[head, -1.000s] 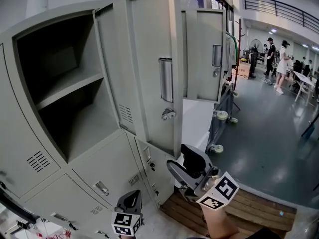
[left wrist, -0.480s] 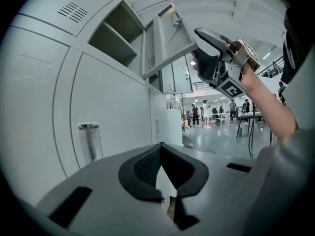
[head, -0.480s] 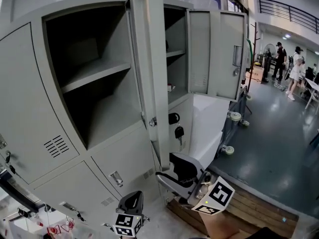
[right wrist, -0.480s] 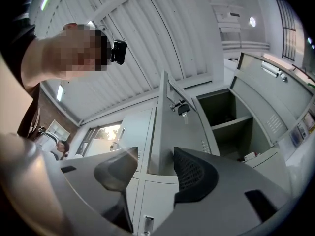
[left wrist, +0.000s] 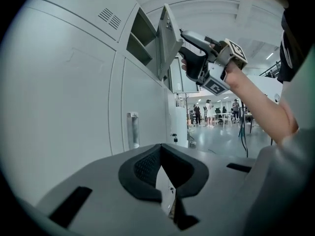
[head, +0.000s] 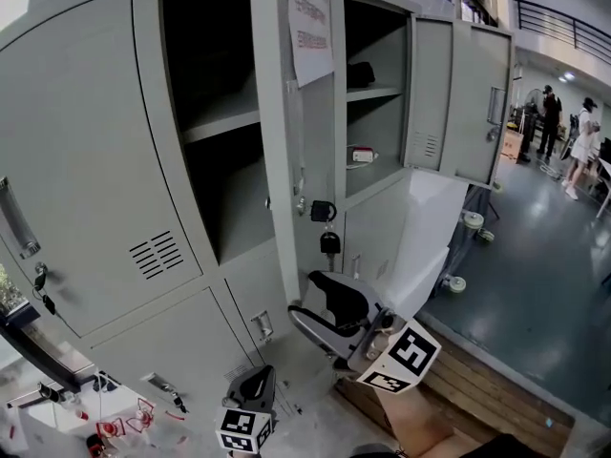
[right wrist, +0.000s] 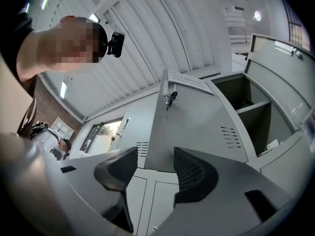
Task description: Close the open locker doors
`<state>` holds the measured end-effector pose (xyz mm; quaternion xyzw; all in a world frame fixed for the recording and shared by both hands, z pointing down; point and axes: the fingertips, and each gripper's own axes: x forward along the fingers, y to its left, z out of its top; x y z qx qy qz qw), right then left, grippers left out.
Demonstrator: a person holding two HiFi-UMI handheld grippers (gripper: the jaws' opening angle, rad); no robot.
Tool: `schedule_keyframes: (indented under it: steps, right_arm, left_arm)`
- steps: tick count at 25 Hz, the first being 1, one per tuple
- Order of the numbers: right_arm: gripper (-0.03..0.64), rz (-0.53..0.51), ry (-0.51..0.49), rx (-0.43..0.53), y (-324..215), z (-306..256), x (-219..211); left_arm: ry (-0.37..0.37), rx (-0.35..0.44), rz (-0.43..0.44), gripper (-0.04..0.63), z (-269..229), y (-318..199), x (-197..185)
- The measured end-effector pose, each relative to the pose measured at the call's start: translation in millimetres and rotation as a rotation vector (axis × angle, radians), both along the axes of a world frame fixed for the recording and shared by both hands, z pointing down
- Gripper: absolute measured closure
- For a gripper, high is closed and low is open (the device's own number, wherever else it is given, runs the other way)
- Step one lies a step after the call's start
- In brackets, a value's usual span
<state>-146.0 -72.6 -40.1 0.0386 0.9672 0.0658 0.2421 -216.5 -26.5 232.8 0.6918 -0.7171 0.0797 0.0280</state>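
Doors stood open in two places: the middle door (head: 282, 141), edge-on just beyond the right hand-held gripper (head: 310, 303), and the far right door (head: 456, 103). That gripper's jaws gaped empty; the left hand-held gripper (head: 250, 389) was closed on nothing. Pushing flat beside the dangling keys (head: 325, 227) looked safest.
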Motion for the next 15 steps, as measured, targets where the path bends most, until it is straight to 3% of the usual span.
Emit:
schedule_keyframes:
  steps: [8,15]
  right_arm:
    - [0.379,-0.068,0.004,-0.002,2.4,-7.5,-52.0]
    - [0.379,-0.154,0.034,-0.015,-4.7,-7.3,-91.0]
  left_arm:
    - [0.013,-0.028,-0.046,0.578,12.0,12.1,-19.0]
    - [0.024,-0.024,-0.137,0.578,10.2,11.2,-31.9]
